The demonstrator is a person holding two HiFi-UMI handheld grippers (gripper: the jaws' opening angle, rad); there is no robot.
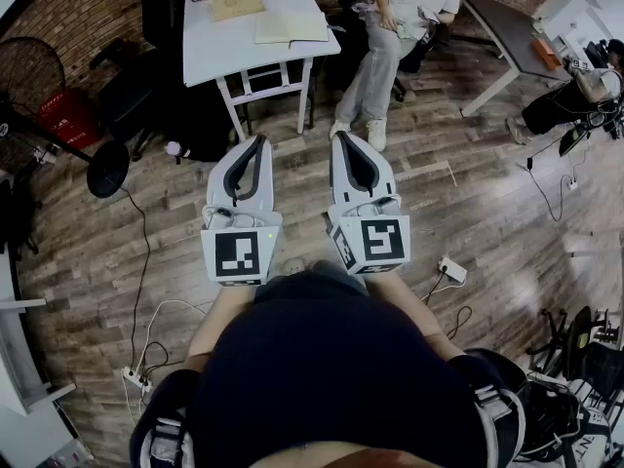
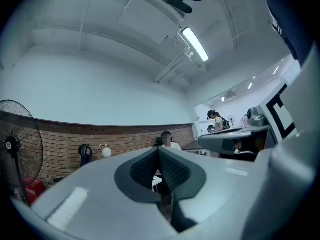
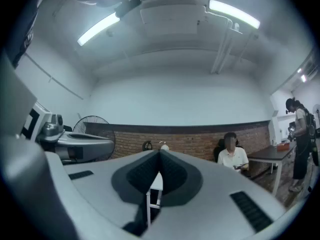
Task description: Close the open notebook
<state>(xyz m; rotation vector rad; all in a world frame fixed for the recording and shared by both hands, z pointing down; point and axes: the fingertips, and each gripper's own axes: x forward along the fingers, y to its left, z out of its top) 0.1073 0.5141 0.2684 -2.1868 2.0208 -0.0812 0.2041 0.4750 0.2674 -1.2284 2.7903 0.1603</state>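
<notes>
Cream notebook [image 1: 291, 27] lies well beyond left claw [image 1: 258, 140] and right claw [image 1: 341, 137].

The open notebook [image 1: 291, 27] shows pale, matt paper pages on a smooth white table [image 1: 219, 57]. The brown plank floor [image 1: 487, 193] is wood with a faint sheen. The red brick wall [image 1: 97, 3] looks rough. The left gripper [image 1: 260, 140] and right gripper [image 1: 337, 136] have smooth, matt pale-grey plastic shells and black ribbed pads [image 2: 175, 171].

Left gripper [image 1: 258, 140], right gripper [image 1: 341, 137], level, closed, empty
</notes>
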